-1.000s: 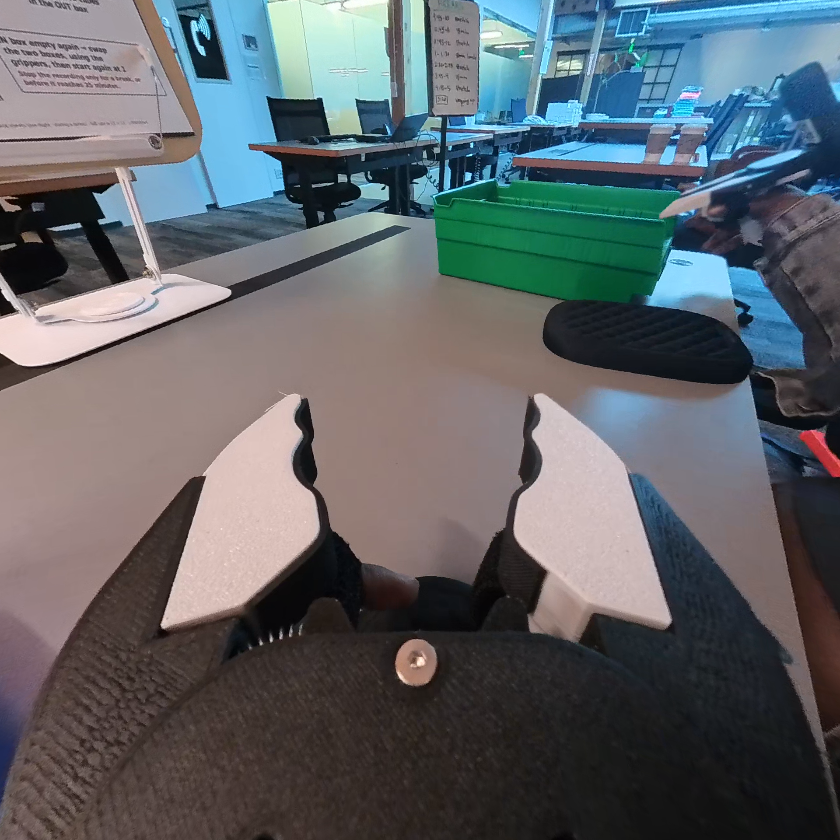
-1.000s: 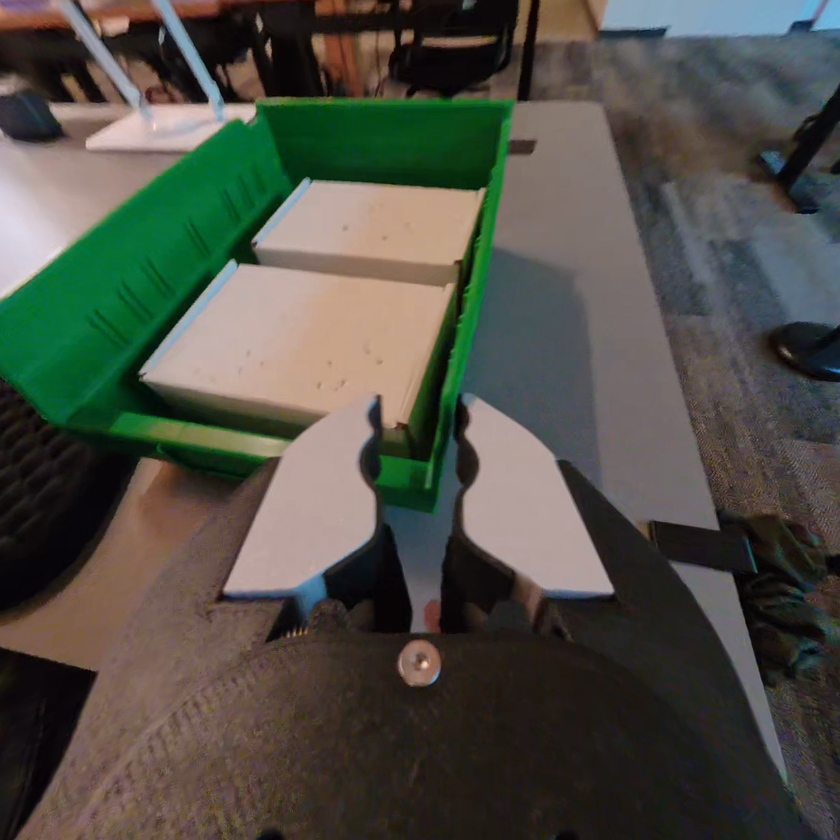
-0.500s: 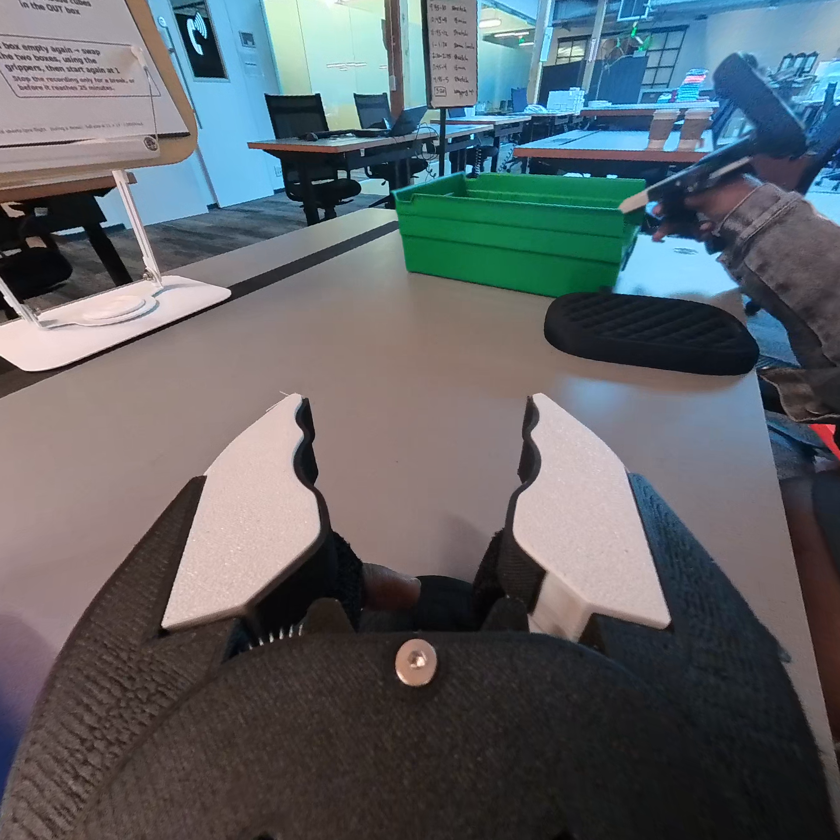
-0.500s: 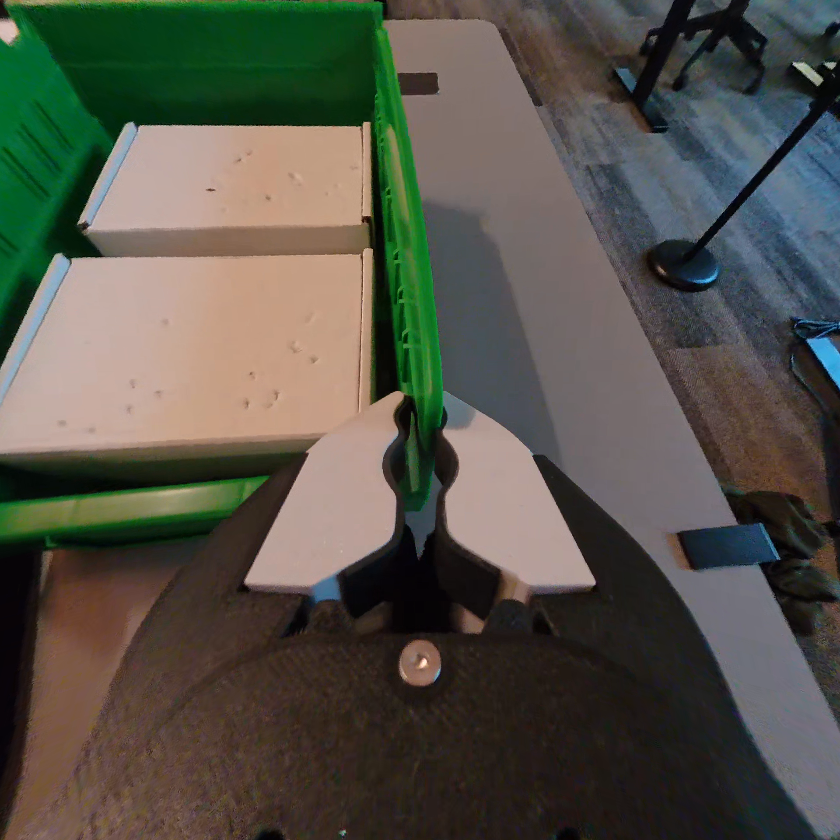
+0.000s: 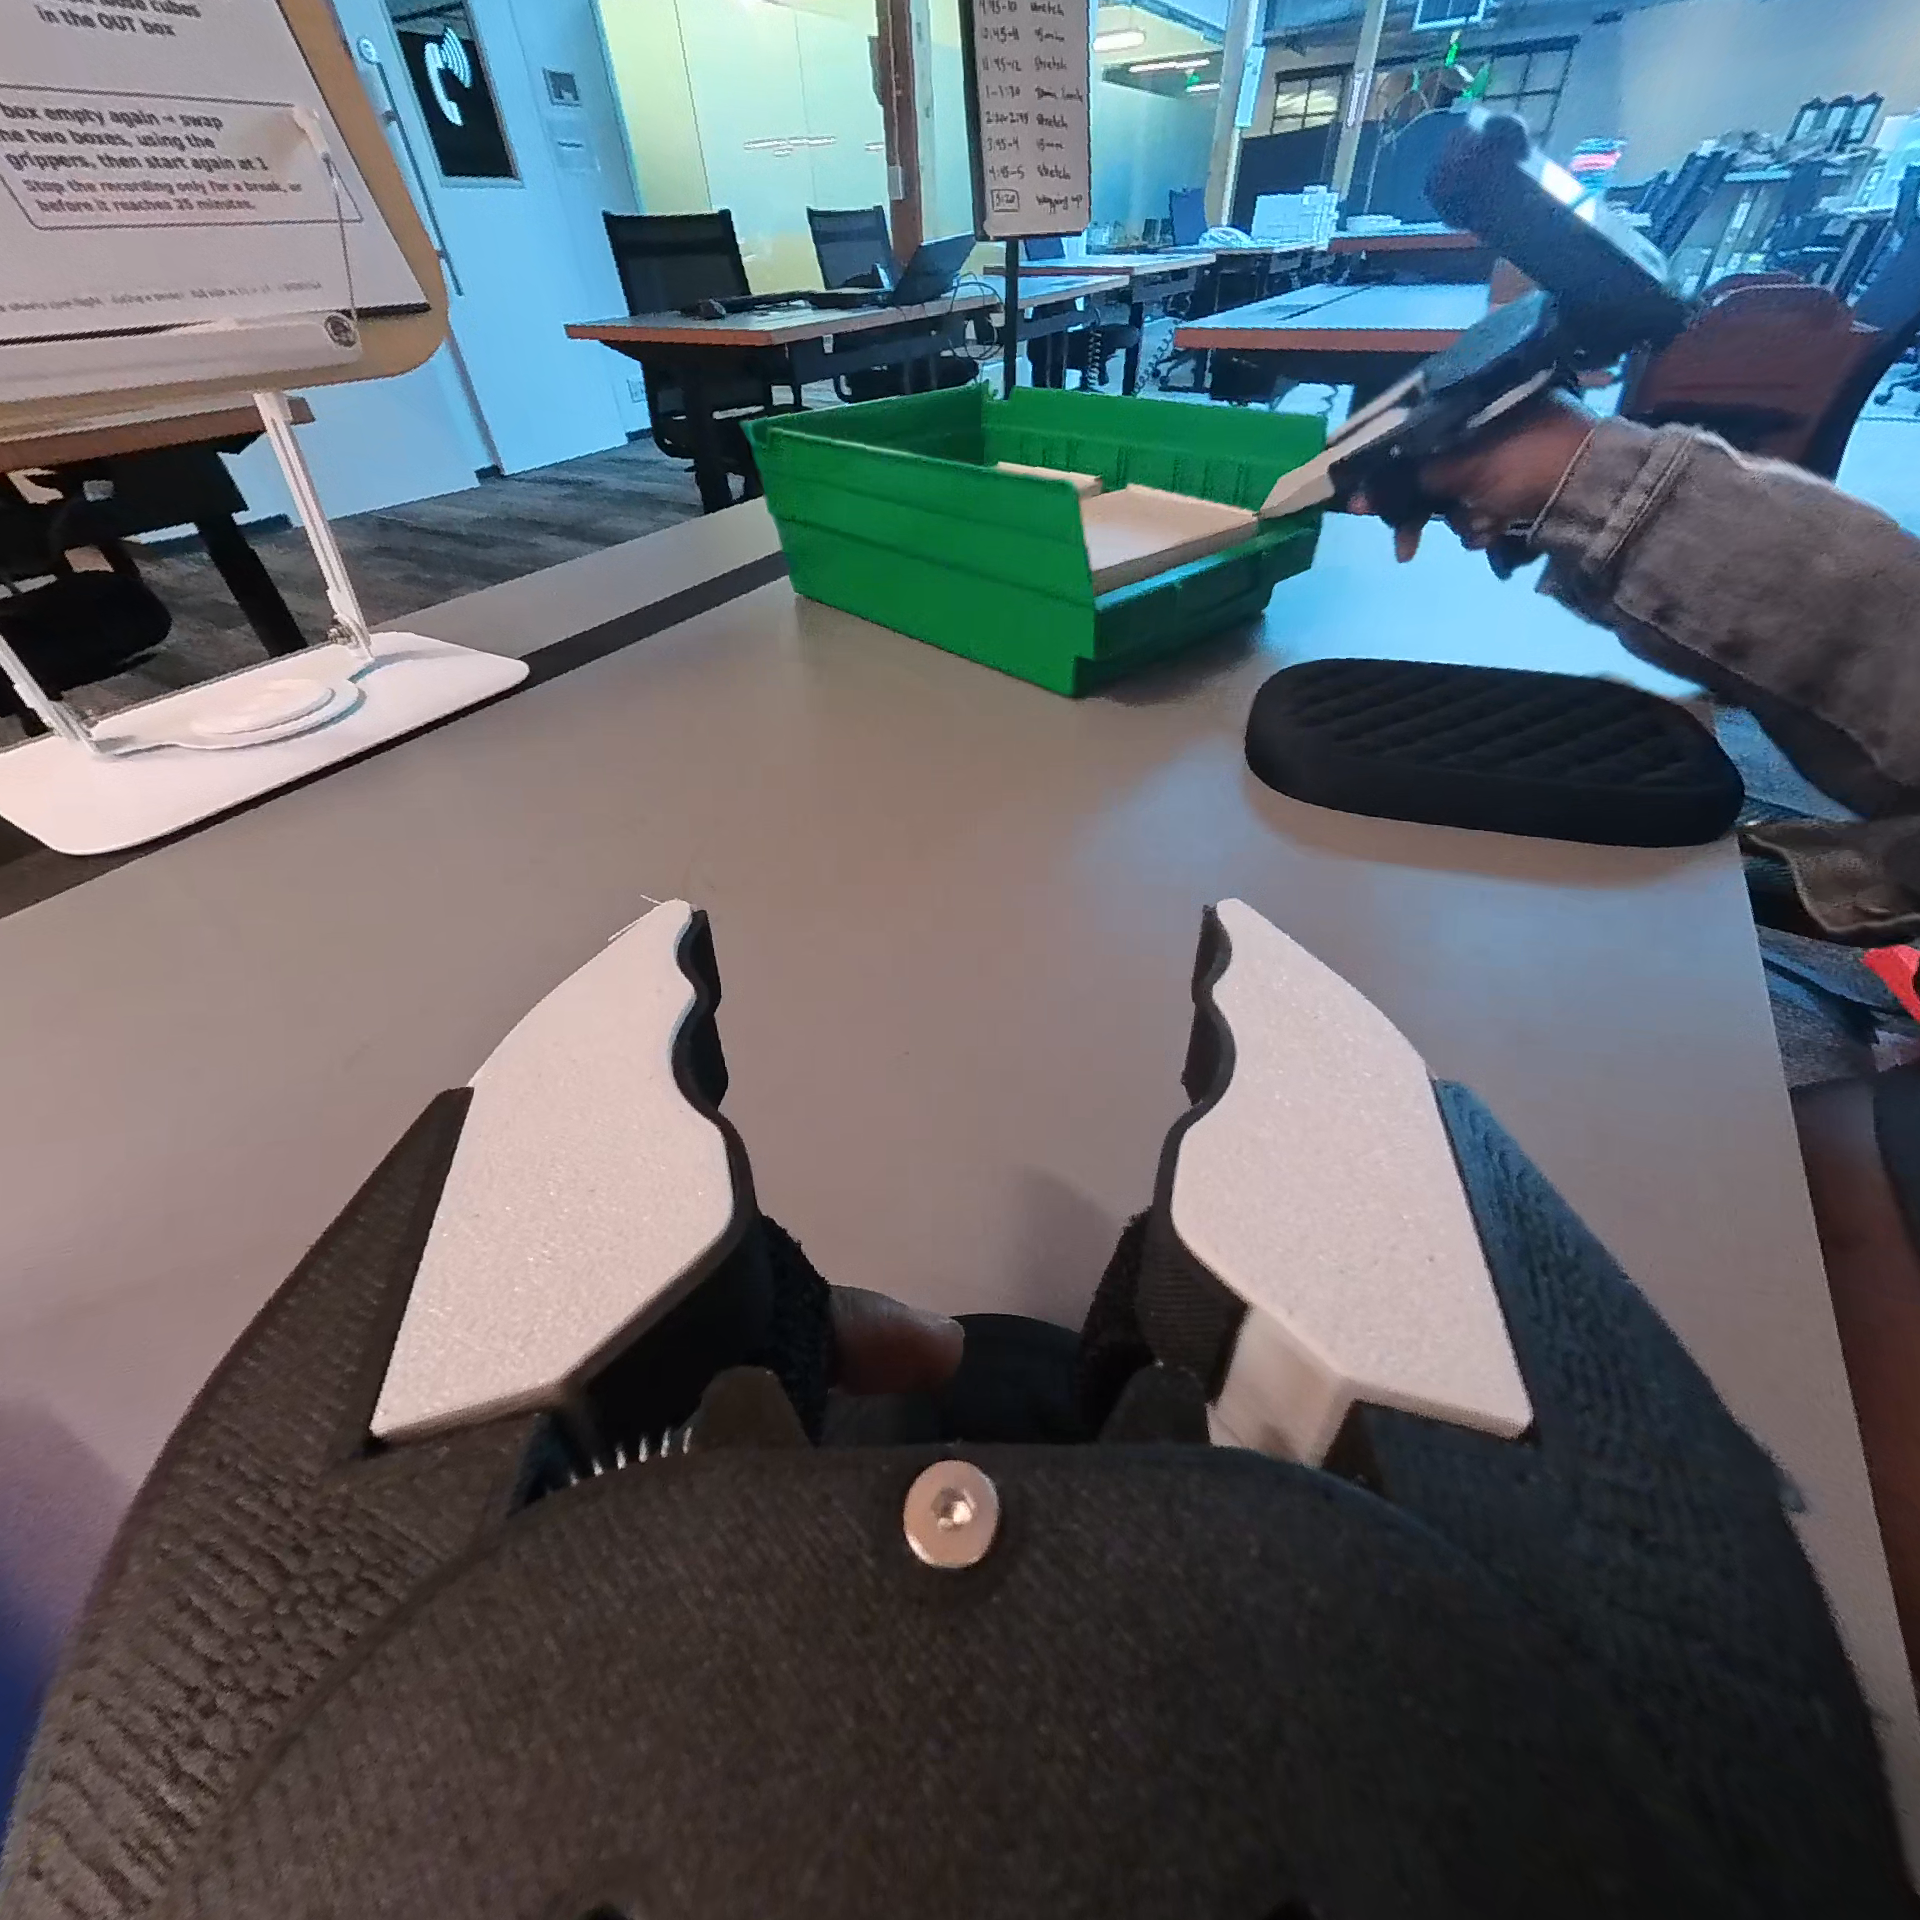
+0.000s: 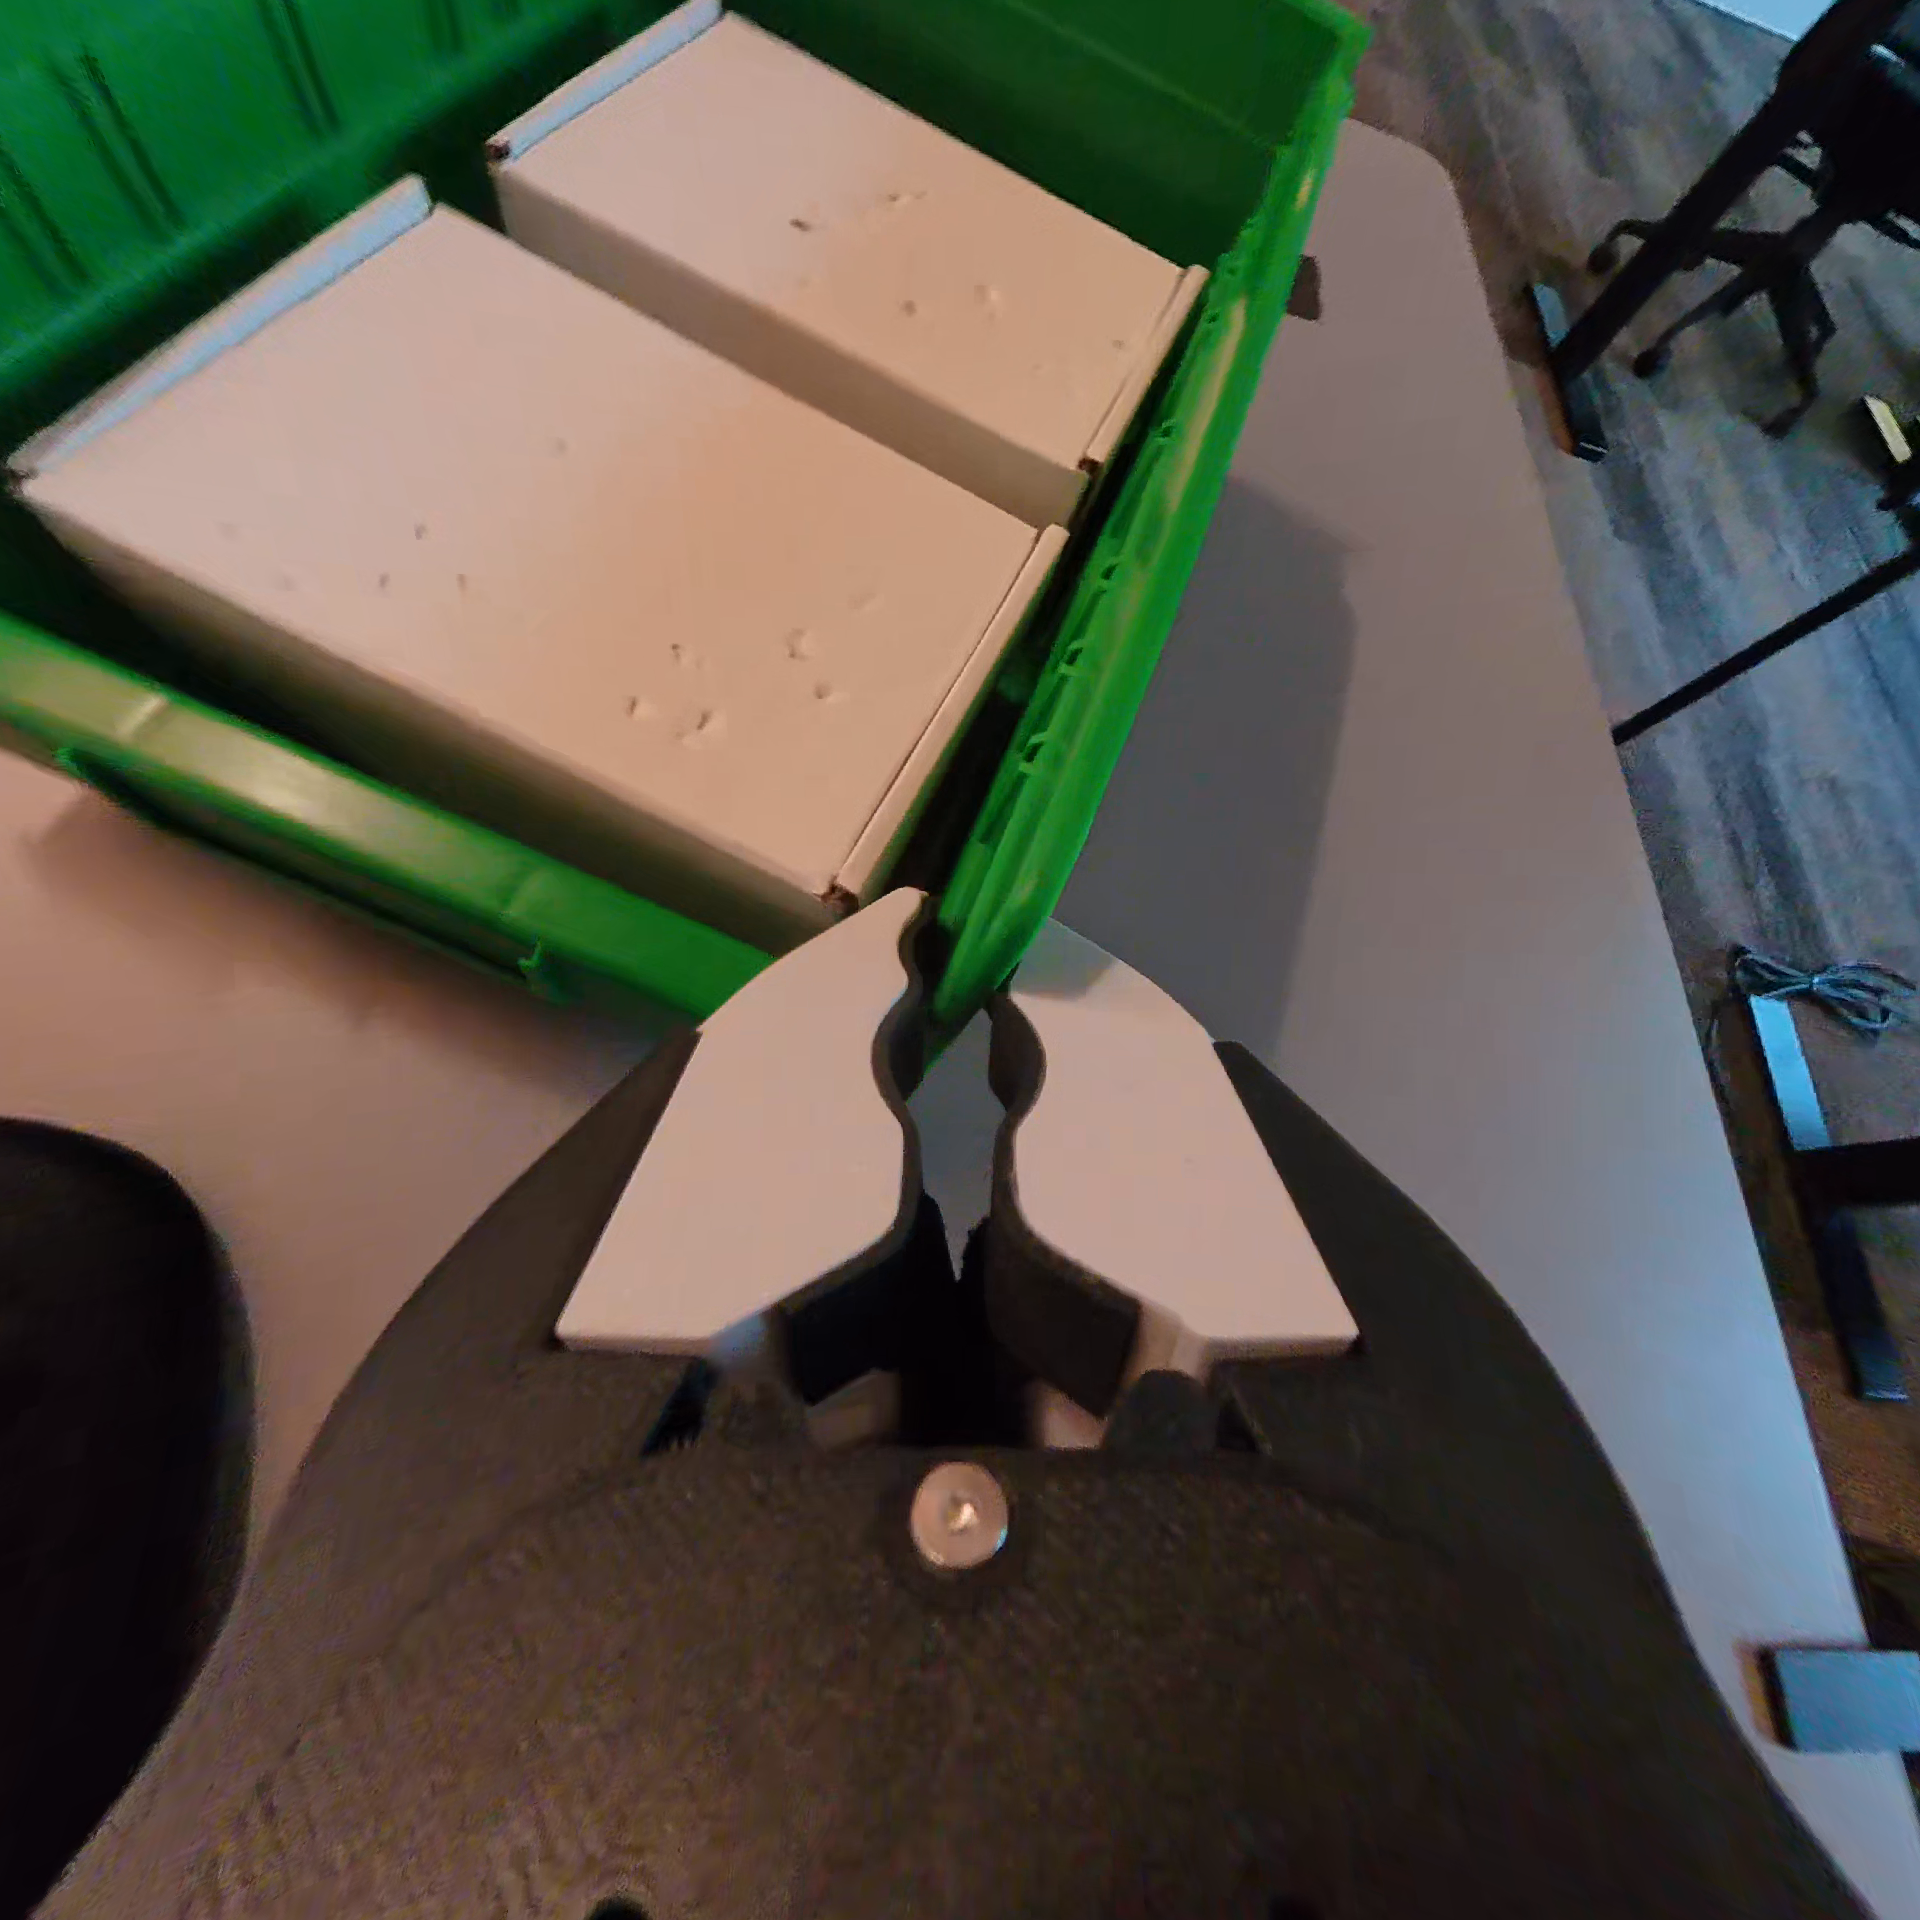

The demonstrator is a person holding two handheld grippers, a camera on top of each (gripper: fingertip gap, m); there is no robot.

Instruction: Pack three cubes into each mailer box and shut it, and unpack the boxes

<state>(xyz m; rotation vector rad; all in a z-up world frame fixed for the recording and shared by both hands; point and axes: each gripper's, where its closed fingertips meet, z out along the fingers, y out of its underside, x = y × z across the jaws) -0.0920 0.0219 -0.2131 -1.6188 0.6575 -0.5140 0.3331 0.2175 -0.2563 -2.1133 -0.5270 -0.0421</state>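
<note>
mailer boxes: 2 | green bin: 1 | black pad: 1

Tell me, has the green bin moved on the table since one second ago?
Yes. In the left wrist view the bin has turned and slid left, toward the white stand, pulled by the right claw.

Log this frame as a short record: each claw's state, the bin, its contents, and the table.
left claw: open, empty, above bare table
right claw: shut on green bin wall, near corner
bin contents: two closed white mailer boxes, front and back, side by side
cubes: none visible
also on table: black pad, white stand
</note>
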